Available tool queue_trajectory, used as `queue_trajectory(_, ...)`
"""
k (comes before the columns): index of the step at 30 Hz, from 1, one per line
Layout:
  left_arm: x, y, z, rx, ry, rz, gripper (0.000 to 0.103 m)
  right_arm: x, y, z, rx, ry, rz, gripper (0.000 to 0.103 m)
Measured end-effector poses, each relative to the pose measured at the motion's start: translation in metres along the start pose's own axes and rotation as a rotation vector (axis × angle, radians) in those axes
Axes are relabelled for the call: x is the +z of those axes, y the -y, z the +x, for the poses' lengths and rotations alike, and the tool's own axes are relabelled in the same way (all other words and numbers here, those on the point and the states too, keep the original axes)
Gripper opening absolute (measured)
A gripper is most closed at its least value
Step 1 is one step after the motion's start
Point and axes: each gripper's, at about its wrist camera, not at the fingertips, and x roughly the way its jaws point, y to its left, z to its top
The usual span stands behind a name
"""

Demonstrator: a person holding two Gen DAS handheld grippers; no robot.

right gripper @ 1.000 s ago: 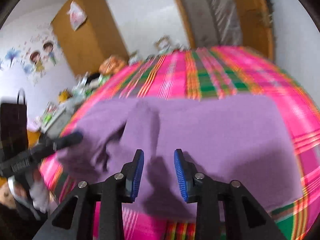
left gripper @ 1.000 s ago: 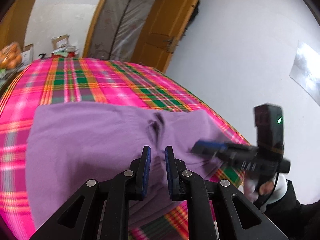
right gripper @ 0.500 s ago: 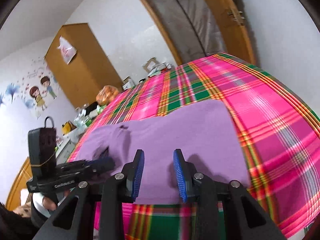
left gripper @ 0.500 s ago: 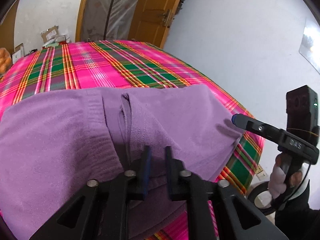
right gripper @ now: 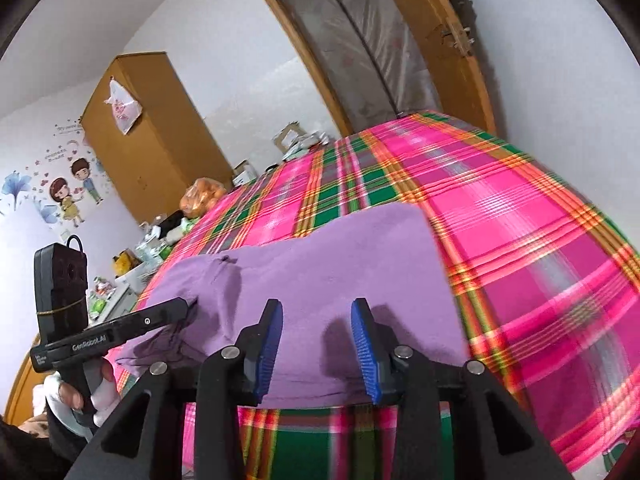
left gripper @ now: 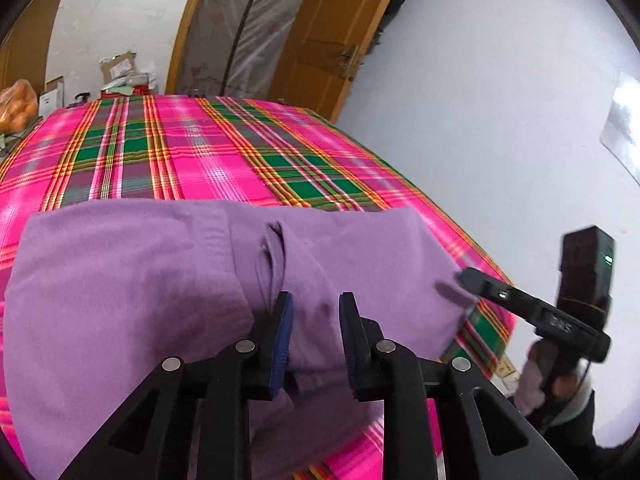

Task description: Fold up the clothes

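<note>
1. One purple garment (left gripper: 132,300) lies spread on a bed, near the front edge and toward the corner beside the white wall. In the left wrist view it fills the lower half of the picture, with a raised fold (left gripper: 276,248) running down its middle.
2. Compared with half a second ago, the jaws of the left gripper (left gripper: 314,340) have parted. They were nearly together over the fold; now a clear gap shows between the two blue pads, with purple cloth visible in it. The jaws are apart and hold nothing that can be seen.
3. The right gripper (right gripper: 318,344) also has its jaws wide apart, with the garment's front edge seen between them. It holds nothing. Against the earlier picture it sits closer to the cloth and the gap is wider.
4. Each camera sees the other tool. In the left wrist view the right gripper's tip reaches the garment's right corner; whether it touches, I cannot tell. In the right wrist view the left gripper's tip rests at the garment's left side.
5. Count: one garment, two grippers, two hands, each partly visible on a handle.
6. One plaid bedspread (left gripper: 192,152) in pink, green and yellow covers the bed.
7. Beyond it stand one wooden door frame (left gripper: 316,44) and one wooden wardrobe (right gripper: 156,132).
</note>
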Motion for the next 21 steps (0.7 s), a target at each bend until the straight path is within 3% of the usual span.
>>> queue_trajectory(8, 0.001, 0.004, 0.024, 0.039, -0.058, 0.017, 0.026, 0.004, 0.034, -0.01, -0.058, 0.05, 0.112, 0.037)
queue_trajectory(10, 0.0, 0.005, 0.022, 0.035, -0.054, 0.026, 0.015, 0.004, 0.039, -0.009, -0.06, 0.05, 0.139, 0.037)
queue_trajectory(11, -0.001, 0.004, 0.019, 0.027, -0.054, 0.023, 0.0, 0.004, 0.042, -0.008, -0.056, 0.049, 0.151, 0.037)
queue_trajectory(21, -0.012, -0.004, -0.009, -0.074, -0.036, -0.058, 0.0, 0.005, 0.047, -0.004, -0.027, 0.06, 0.18, 0.037)
